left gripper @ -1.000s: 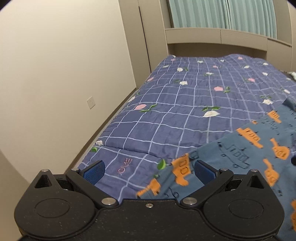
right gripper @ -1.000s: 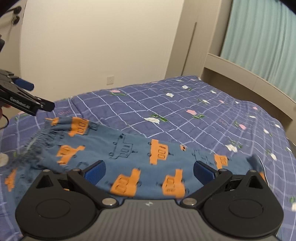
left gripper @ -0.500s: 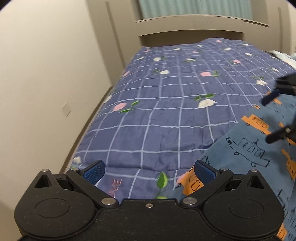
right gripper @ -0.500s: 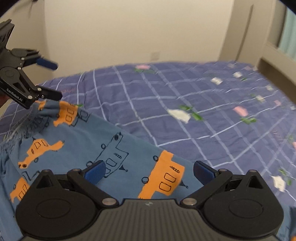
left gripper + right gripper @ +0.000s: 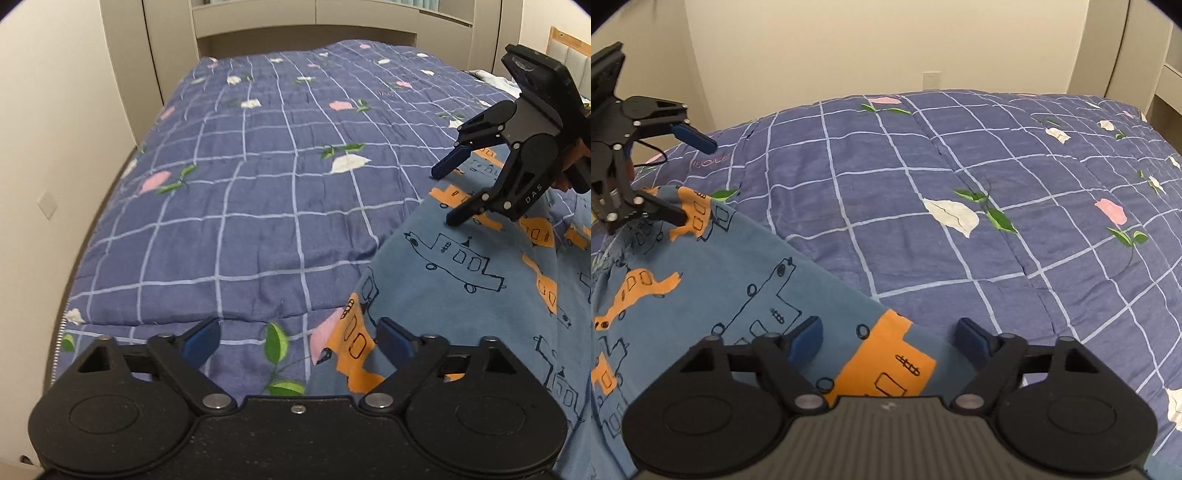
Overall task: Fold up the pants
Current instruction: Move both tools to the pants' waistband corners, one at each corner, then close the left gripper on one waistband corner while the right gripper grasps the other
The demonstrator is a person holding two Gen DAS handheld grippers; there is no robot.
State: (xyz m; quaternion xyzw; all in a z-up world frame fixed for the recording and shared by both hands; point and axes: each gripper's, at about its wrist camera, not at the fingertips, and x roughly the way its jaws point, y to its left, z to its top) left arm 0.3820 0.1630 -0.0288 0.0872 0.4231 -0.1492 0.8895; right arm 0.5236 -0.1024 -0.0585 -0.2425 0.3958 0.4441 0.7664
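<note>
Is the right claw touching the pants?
Cannot tell. In the left wrist view the right claw hangs open at the pants edge, its lower fingertip meeting fabric without clear contact.

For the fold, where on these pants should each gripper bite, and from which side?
Grip the pants along the long edge bordering the bare quilt, coming low from the quilt side. That edge lies flat and exposed. The left gripper already straddles its near corner with jaws open; the right gripper straddles the same edge further along, also open. Pinching at both points should lift the edge evenly.
</note>
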